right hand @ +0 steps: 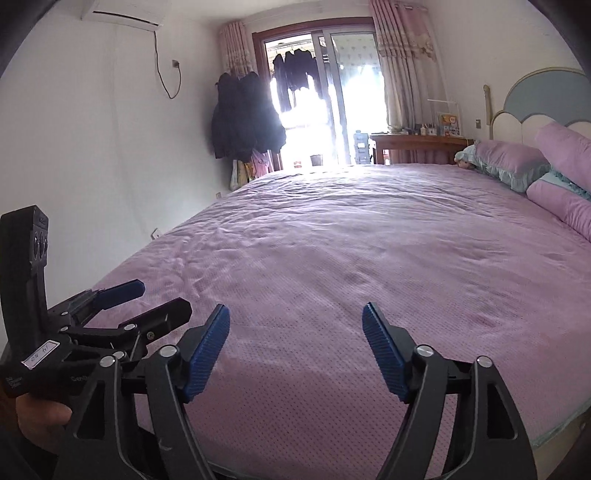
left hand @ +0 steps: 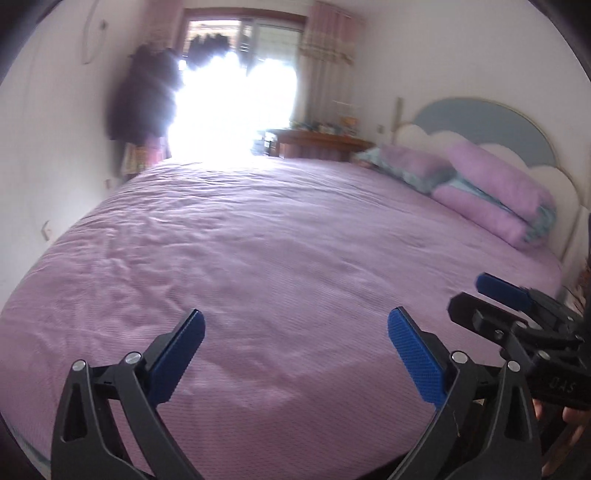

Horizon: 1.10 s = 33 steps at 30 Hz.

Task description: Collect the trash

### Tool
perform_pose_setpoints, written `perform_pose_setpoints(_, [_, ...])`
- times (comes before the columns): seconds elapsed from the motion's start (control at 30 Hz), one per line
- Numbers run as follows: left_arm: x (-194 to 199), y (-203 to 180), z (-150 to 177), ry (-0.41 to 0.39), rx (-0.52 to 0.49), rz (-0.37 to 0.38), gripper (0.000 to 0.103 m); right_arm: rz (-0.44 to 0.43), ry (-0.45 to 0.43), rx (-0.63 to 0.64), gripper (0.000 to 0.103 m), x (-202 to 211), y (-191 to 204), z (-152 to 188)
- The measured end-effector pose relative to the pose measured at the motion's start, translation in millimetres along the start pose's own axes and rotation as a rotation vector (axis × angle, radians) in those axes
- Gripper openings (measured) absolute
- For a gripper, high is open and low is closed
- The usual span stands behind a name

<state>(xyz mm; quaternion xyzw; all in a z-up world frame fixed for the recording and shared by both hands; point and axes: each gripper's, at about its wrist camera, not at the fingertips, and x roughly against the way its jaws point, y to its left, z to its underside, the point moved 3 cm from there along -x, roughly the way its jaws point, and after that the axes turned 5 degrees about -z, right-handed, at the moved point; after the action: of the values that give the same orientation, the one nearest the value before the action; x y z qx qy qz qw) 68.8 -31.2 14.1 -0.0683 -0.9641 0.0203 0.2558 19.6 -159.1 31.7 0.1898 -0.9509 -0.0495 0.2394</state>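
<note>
I've got both claws up over the near end of the bed (right hand: 332, 240), pointing across it twd the window. Left claw (left hand: 295, 325) is spread wide, blue pads (left hand: 177, 360) well apart, nothing betw them but the purple sheet (left hand: 258, 240) below. Right claw (right hand: 295, 321) same story: wide, pads (right hand: 384, 354) apart, nothing held. In the left view the right claw pokes in at the lower right edge, just beside mine; in the right view the left claw sits at the lower left, w/ a bit of hand (right hand: 40, 417) gripping its handle. As for trash, I can't pick out any on the sheet from either cam; the cover looks wrinkled but bare, tho the left view is blurred and blown out by the glare, so small bits might not show. Pillows (right hand: 517, 162) in purple w/ teal frilled trim are stacked at the right by the headboard (left hand: 480, 122), which is blue above w/ white cloud shapes below. Past the far side of the bed stands a wooden desk (right hand: 417, 142), its tabletop crowded w/ small items too tiny to name. Dark coats (right hand: 243, 118) hang at the left of the glass door (right hand: 325, 92), pink curtains (right hand: 402, 55) either side of it. An AC unit (right hand: 122, 13) sits high on the left wall, its cord dropping to a socket.
</note>
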Motion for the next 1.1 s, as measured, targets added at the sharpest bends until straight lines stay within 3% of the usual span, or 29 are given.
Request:
perform_pose_setpoints(0.2, [-1.5,24.6,-11.0,-0.040,-0.003,-0.129,0.099,0.023,-0.065,0.006,0.095,-16.5,0.0,-13.5])
perform_pose_setpoints(0.3, [-3.6,29.0,-19.0,-0.062,-0.029,-0.197,0.099,0.027,-0.059,0.024,0.095,-27.0,-1.9,-20.1])
perform_pose_setpoints(0.5, [-13.6,36.0,-32.1,-0.075,-0.019,-0.246,0.099,0.031,-0.049,0.022,0.095,-47.4,-10.1,-28.5])
perform_pose_setpoints(0.7, [-27.1,41.4,-38.6,-0.065,0.027,-0.198,0.099,0.007,-0.019,-0.016,0.095,-63.1,-18.9,-25.4])
perform_pose_setpoints(0.93, [-47.7,34.3,-39.4,-0.020,-0.022,-0.199,0.099,0.012,0.021,-0.053,0.095,-76.6,-32.8,-19.8])
perform_pose_setpoints(1.1, [-58.7,39.0,-41.3,-0.009,-0.002,-0.205,0.099,0.003,0.034,-0.086,0.095,-84.3,-41.3,-19.6])
